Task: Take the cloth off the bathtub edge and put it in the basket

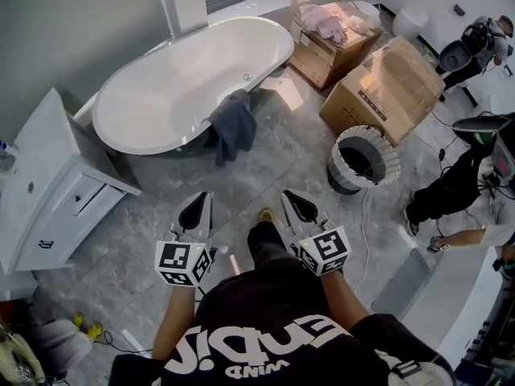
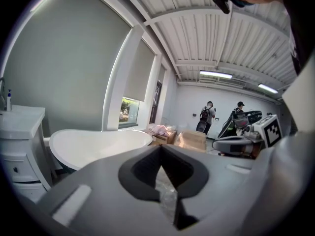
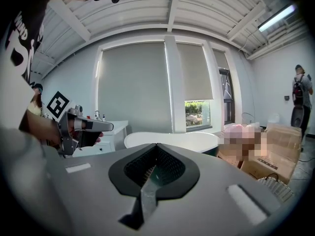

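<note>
A dark grey cloth (image 1: 232, 124) hangs over the near rim of the white bathtub (image 1: 161, 95), its lower end trailing toward the floor. The basket (image 1: 364, 159), round with a white ribbed wall and dark inside, stands on the floor to the right of the tub. Both grippers are held low in front of the person, well short of the cloth. My left gripper (image 1: 195, 207) is shut and empty, its jaws meeting at the tip (image 2: 160, 149). My right gripper (image 1: 298, 203) is also shut with nothing in it (image 3: 156, 146). The cloth is hidden in both gripper views.
Two cardboard boxes (image 1: 385, 87) stand behind the basket, one holding pink fabric (image 1: 326, 21). A white vanity cabinet (image 1: 48, 191) is at the left. People stand at the right (image 1: 459, 183). A cable (image 1: 366, 240) runs across the marble floor by the basket.
</note>
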Demonstrator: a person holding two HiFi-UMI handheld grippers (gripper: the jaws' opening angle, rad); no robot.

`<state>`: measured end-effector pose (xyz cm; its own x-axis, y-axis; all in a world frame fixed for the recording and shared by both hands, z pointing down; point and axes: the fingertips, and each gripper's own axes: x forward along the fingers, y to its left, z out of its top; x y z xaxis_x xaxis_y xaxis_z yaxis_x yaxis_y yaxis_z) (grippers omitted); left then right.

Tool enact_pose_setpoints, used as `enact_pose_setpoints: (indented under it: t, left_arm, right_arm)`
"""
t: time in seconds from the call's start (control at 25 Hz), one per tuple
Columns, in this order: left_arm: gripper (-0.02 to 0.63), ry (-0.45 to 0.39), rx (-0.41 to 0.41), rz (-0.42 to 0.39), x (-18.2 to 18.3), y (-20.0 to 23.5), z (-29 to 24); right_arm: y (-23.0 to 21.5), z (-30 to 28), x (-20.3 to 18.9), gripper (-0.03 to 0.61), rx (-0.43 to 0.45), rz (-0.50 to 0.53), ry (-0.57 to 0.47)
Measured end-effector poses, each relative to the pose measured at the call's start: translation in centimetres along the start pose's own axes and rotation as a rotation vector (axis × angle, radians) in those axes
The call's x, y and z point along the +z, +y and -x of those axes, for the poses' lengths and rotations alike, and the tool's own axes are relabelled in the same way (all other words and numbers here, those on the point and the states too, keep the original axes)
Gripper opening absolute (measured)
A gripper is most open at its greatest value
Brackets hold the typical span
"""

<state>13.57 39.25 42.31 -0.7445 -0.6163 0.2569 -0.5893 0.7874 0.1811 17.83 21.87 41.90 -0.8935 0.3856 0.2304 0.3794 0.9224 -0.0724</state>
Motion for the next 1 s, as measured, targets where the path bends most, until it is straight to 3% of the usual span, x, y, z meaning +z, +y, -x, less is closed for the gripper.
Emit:
enact_pose_setpoints:
  t: [0.36, 0.64, 1.0]
  left_arm:
    - [-0.003, 0.015, 0.052, 0.006, 3.4, 1.2, -6.5]
    - [-0.003, -0.031, 0.102, 0.03, 6.3, 1.9, -12.4]
    - [-0.003, -0.042, 0.161, 0.022, 7.3, 3.3, -16.1]
  right_arm:
    - [-6.3, -5.2, 3.3, 0.009, 0.044, 0.001, 0.0]
    - [-11.2, -9.2, 5.5, 0.009, 0.099, 0.019, -0.012]
    - [-15.3, -12.4, 5.0, 0.009, 0.144, 0.017, 0.01]
